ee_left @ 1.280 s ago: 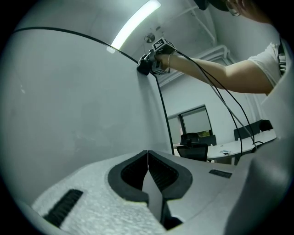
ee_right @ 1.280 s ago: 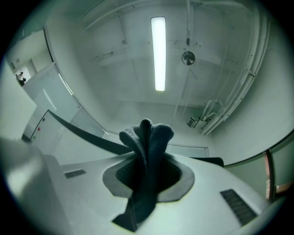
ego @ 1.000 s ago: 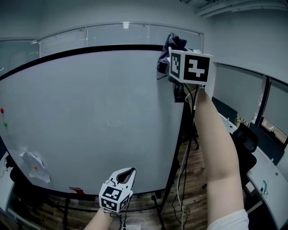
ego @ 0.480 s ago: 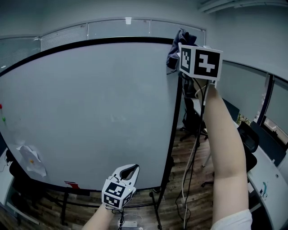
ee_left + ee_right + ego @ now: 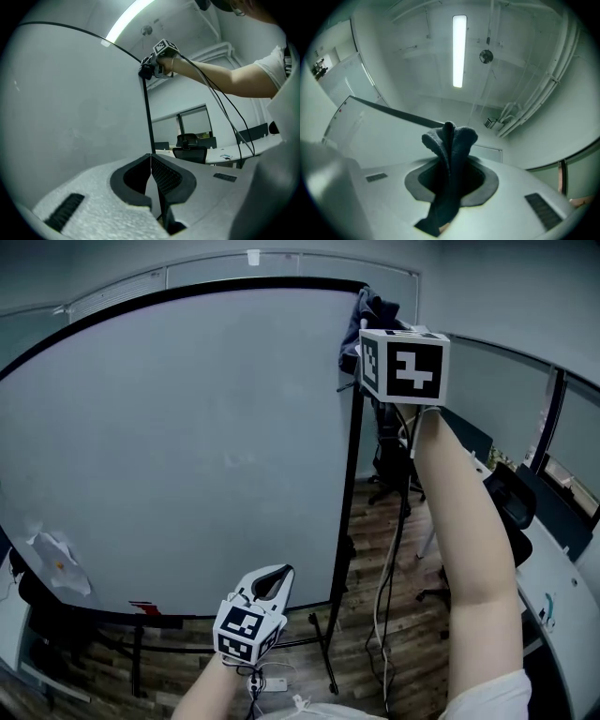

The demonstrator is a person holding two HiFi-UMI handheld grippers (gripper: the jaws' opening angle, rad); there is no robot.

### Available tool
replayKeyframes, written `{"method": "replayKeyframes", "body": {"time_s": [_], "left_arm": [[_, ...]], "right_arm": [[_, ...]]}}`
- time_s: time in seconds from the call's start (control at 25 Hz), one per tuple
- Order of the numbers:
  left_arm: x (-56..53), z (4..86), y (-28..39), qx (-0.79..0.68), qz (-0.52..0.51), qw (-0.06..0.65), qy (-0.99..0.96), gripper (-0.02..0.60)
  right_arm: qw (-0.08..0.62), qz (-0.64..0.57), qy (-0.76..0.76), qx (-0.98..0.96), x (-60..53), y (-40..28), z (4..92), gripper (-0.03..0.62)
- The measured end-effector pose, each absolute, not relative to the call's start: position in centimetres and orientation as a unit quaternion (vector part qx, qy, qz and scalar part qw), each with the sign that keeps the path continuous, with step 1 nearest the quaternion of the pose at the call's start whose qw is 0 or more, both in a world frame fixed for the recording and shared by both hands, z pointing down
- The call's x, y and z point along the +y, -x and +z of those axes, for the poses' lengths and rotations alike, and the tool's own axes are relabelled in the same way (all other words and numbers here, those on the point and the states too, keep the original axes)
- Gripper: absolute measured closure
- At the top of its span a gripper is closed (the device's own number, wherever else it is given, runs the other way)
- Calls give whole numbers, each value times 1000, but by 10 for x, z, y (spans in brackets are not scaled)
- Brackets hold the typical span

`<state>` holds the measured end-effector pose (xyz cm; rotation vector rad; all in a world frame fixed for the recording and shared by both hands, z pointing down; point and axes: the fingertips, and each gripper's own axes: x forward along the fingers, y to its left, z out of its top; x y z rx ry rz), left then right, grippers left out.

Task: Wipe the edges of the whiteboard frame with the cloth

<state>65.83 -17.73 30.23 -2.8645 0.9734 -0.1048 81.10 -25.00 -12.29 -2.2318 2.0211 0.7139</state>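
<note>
At top right corner of black-framed whiteboard (image 5: 187, 427), right tool (image 5: 449, 174) pinches dark-blue cloth (image 5: 450, 140) pointing ceilingward; left tool (image 5: 151, 161) closed, empty.

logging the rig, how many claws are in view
2. The right claw is up at the whiteboard's top right corner, shut on the cloth. The left claw is low, before its bottom edge, shut on nothing.

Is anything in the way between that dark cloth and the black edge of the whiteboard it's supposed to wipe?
Nothing visible is. The right gripper has its jaws shut on the cloth, which sits at the top right corner of the whiteboard frame. The frame's right edge runs down bare below it.
</note>
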Motion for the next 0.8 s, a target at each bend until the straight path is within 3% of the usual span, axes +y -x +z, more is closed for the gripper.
{"method": "replayKeyframes", "body": {"time_s": [0.8], "left_arm": [[-121,356,-674,300,-47,17,953,563]], "right_arm": [[-29,178,715,676,-249,-823,36,525]]}}
